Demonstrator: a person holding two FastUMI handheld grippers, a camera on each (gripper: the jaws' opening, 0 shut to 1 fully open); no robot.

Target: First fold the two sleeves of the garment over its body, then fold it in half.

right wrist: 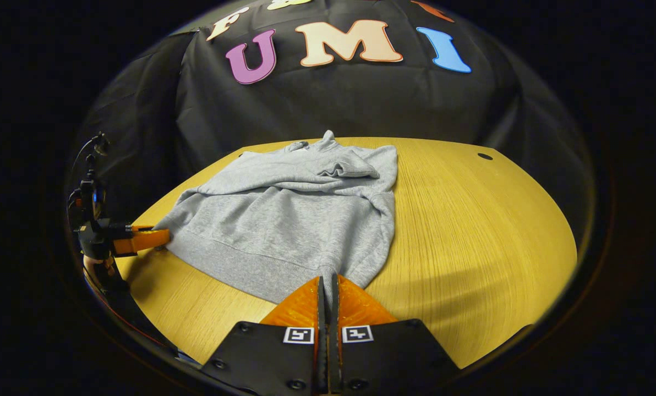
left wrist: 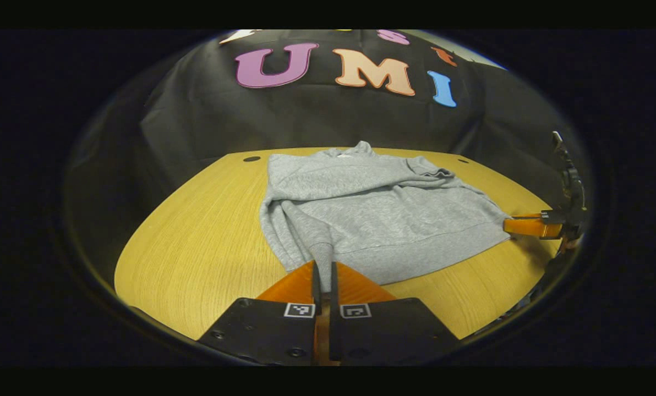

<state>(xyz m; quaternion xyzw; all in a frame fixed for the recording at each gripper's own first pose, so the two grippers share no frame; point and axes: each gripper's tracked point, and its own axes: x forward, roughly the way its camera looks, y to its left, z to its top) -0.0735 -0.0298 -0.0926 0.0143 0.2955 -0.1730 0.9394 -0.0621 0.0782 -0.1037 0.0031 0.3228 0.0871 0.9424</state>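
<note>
A grey sweatshirt (left wrist: 372, 214) lies flat on the wooden table (left wrist: 196, 247), collar at the far side and hem towards me. One sleeve (right wrist: 344, 168) is folded across the chest. In the left gripper view, my left gripper (left wrist: 323, 265) is shut on the near hem corner, with fabric running in between its fingers. The right gripper (left wrist: 507, 225) touches the other hem corner at the far right. In the right gripper view, my right gripper (right wrist: 327, 279) is shut on its hem corner of the sweatshirt (right wrist: 284, 220), and the left gripper (right wrist: 165, 236) pinches the opposite corner.
Bare table (right wrist: 471, 231) stretches to the right of the garment, with a small dark hole (right wrist: 485, 156) near its far edge. Another hole (left wrist: 251, 159) sits at the far left corner. The black cloth wall stands close behind the table.
</note>
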